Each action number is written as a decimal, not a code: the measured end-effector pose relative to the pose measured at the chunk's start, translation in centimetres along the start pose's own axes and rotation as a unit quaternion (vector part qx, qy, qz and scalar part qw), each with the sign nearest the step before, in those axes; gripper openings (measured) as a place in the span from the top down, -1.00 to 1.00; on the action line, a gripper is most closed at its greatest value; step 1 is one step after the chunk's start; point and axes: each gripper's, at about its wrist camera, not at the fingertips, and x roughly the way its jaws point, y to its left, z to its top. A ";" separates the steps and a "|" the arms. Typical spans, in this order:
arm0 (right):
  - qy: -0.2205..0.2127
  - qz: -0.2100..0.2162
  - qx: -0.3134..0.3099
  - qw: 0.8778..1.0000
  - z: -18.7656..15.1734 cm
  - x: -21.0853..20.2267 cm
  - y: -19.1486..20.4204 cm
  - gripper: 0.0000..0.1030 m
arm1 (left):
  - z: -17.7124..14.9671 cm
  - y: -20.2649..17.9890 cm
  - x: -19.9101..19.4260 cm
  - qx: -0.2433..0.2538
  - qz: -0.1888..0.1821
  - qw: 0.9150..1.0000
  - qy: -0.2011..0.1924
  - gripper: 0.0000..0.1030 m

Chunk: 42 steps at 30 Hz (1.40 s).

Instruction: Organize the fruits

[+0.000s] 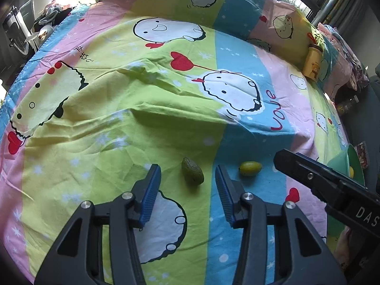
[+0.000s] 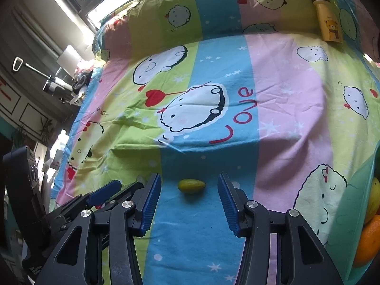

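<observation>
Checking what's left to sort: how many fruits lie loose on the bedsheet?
2: an avocado between the left tongs, a yellow-green fruit ahead of the right tongs. Others may be hidden.

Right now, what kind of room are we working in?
Most likely a bedroom: the fruit lies on a cartoon-print bedsheet spread over a bed, with a matching pillow at its head beneath a window. Household clutter lines the wall beside it.

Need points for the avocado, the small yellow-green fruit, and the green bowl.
avocado (image 1: 192,174), left wrist view, middle of its dark skin
small yellow-green fruit (image 2: 191,185), right wrist view, centre of its body
green bowl (image 1: 342,160), left wrist view, near wall below the rim
</observation>
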 end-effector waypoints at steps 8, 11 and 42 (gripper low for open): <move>0.032 -0.027 -0.005 0.999 -0.1 3.1 0.3 0.09 | -0.3 -0.3 1.4 0.013 0.007 1.000 0.011 0.30; 0.036 -0.024 0.000 0.999 0.0 3.6 0.2 0.09 | -0.3 -0.3 1.5 0.017 0.009 1.000 0.008 0.33; 0.023 -0.016 -0.001 1.000 -0.5 4.0 0.6 0.55 | -1.4 -1.4 0.9 0.048 0.025 0.998 -0.015 0.61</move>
